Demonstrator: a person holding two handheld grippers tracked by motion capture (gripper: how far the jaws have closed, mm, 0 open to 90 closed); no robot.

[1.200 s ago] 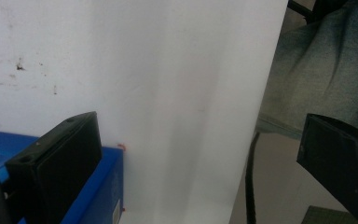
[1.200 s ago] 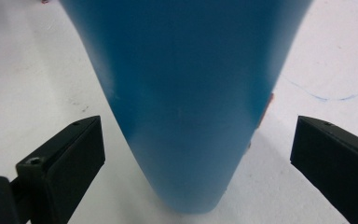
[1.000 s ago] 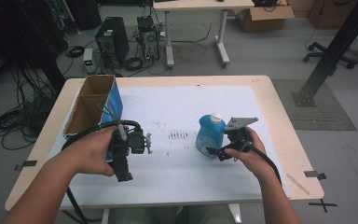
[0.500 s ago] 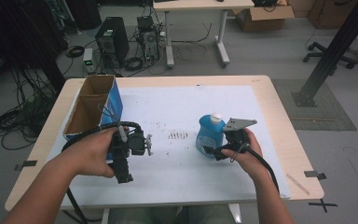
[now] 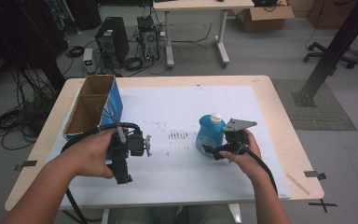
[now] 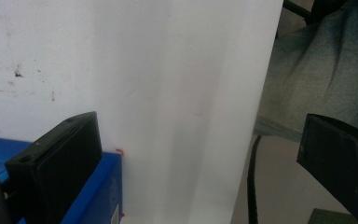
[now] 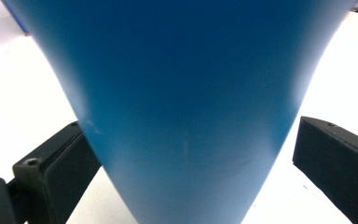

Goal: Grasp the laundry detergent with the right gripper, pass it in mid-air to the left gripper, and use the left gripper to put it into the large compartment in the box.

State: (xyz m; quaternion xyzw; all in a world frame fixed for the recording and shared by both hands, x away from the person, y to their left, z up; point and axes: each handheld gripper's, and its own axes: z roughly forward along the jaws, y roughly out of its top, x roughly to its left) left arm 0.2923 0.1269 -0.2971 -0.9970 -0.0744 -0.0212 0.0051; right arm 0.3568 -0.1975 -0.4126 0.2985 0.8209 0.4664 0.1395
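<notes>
Standing upright on the white-covered desk (image 5: 177,107), a blue bottle (image 5: 209,135) with a white cap sits between the right gripper's (image 5: 222,150) jaws — both spread wide, a gap on either side, neither pad touching it. Off to the side, the left gripper (image 5: 121,173) hangs over the desk's near edge, jaws released and wide apart, one beside the blue cardboard box (image 5: 93,109).
</notes>
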